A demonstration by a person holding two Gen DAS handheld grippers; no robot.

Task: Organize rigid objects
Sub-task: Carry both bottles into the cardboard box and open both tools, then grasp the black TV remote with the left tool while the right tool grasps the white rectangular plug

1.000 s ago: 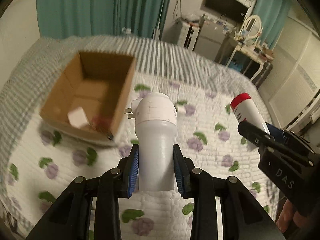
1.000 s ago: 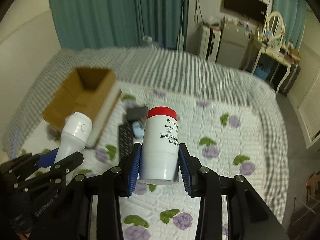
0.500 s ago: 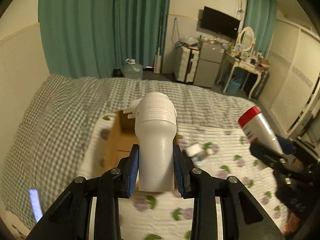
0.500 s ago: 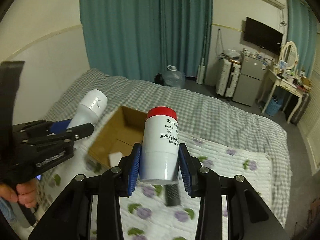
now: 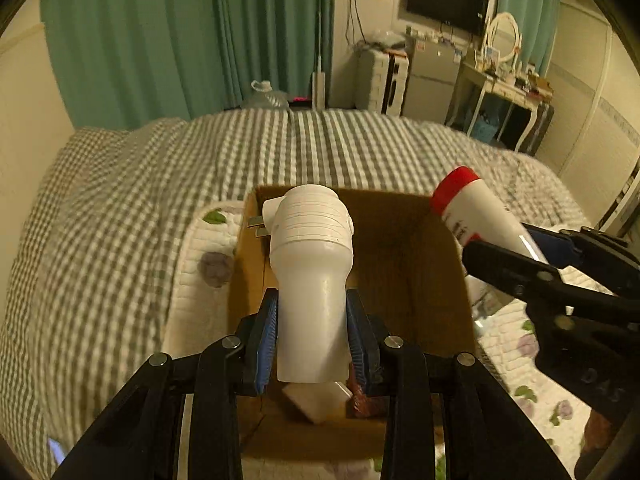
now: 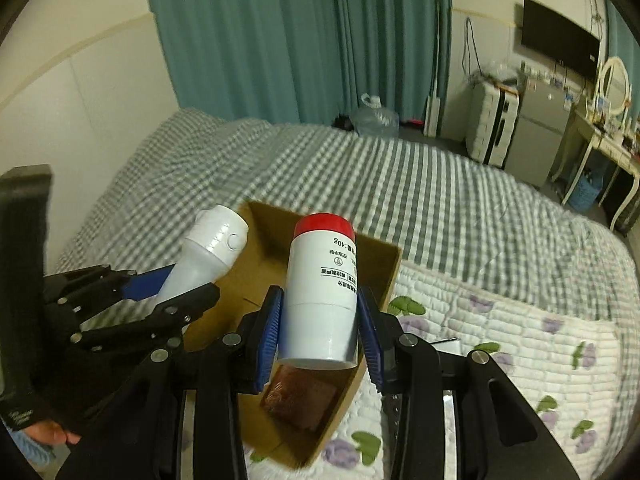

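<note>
Both grippers have swung across the bed since a second ago, from over the flowered quilt beside the cardboard box (image 5: 408, 240) to directly above its open top. Taking that box as the landmark and going left to right: the checked blanket (image 5: 120, 200) is lying off its left side and beyond its far edge. Over the box's left half, the left gripper (image 5: 312, 340) is pinching the narrow neck of a white plug-in device (image 5: 312, 248), blue pads pressing both sides, the fat head and its metal prongs pointing toward the far wall of the box. Gripping the slim part probably gives the pads a straight surface to bite on. Inside the box, near its front wall, a small white block (image 5: 316, 400) and a reddish-brown packet (image 6: 300, 396) are already lying on the floor. Over the box's right half, the right gripper (image 6: 318, 332) is clamping a white bottle with a red cap (image 6: 322, 280) by its lower body, cap pointing away. Right of the box, the flowered quilt (image 6: 500, 340) is lying flat. Both items are being held tilted downward over the opening, apparently so that each can drop in once the pads are let go.
</note>
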